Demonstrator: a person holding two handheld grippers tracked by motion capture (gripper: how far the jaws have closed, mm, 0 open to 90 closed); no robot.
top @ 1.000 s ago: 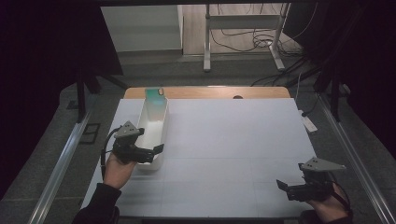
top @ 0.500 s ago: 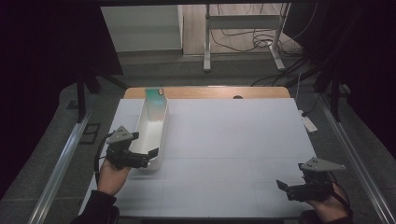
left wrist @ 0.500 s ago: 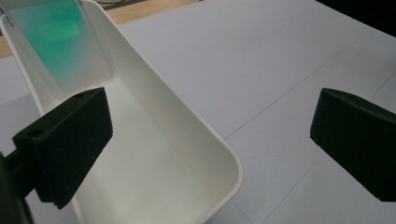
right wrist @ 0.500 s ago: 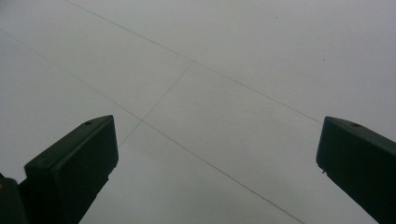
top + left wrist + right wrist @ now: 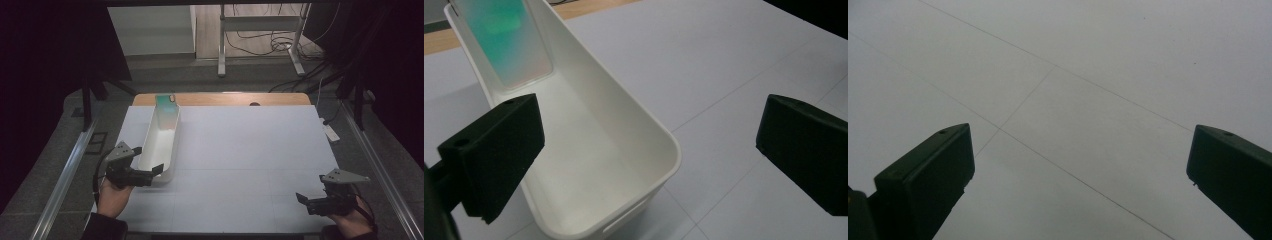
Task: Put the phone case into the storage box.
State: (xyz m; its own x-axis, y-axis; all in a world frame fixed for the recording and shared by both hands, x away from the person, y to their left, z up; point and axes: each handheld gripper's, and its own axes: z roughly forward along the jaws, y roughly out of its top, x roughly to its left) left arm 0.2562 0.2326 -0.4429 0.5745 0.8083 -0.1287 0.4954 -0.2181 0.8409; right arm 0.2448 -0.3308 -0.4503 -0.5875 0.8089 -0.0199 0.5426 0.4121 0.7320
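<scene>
One white bin lies just beyond the left hand-held gripper. One green card leans at the bin's far end. There are two hand-held grippers, the right hand-held gripper being the second.

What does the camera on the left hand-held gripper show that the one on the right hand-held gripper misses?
The left gripper view shows a long white bin between the open jaws of the left hand-held gripper, with a greenish card leaning at the bin's far end. The right gripper view shows thin seam lines crossing bare surface ahead of the right hand-held gripper. Both share the pale table top and two black jaws spread wide.
</scene>
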